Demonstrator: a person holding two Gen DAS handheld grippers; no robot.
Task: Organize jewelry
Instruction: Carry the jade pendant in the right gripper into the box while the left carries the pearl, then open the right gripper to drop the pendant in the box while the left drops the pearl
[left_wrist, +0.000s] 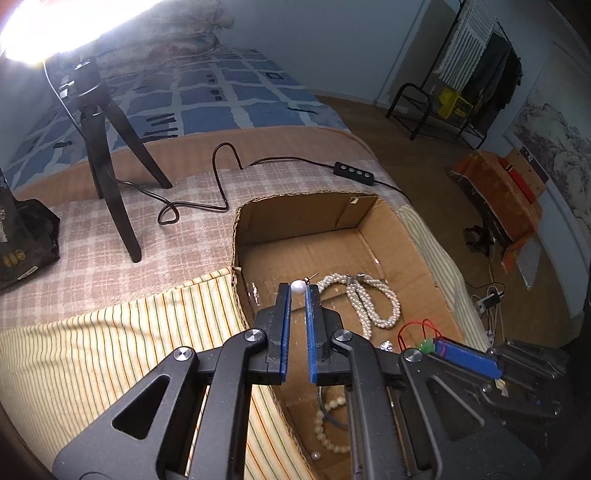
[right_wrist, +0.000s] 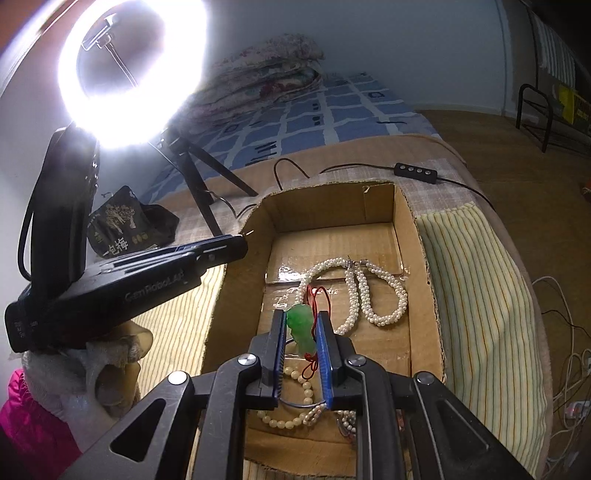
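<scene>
An open cardboard box (left_wrist: 255, 214) (right_wrist: 240, 273) lies on the bed. My left gripper (left_wrist: 298, 291) is shut on a white pearl earring (left_wrist: 297, 287) with a gold post, held above the box's left side. My right gripper (right_wrist: 302, 321) is shut on a green jade pendant (right_wrist: 301, 326) on a red cord (right_wrist: 321, 295), held over the box's middle; it also shows in the left wrist view (left_wrist: 426, 347). A thick white pearl necklace (left_wrist: 373, 302) (right_wrist: 369, 291) lies on the box floor. A cream bead bracelet (left_wrist: 325, 424) (right_wrist: 291, 410) lies nearer the front.
A ring light (right_wrist: 129, 66) on a black tripod (left_wrist: 107, 155) stands at the back left. Its cable and switch (left_wrist: 352, 171) run behind the box. A black snack bag (right_wrist: 125, 225) lies left. A yellow striped cloth (left_wrist: 110, 350) (right_wrist: 476, 295) is under the box.
</scene>
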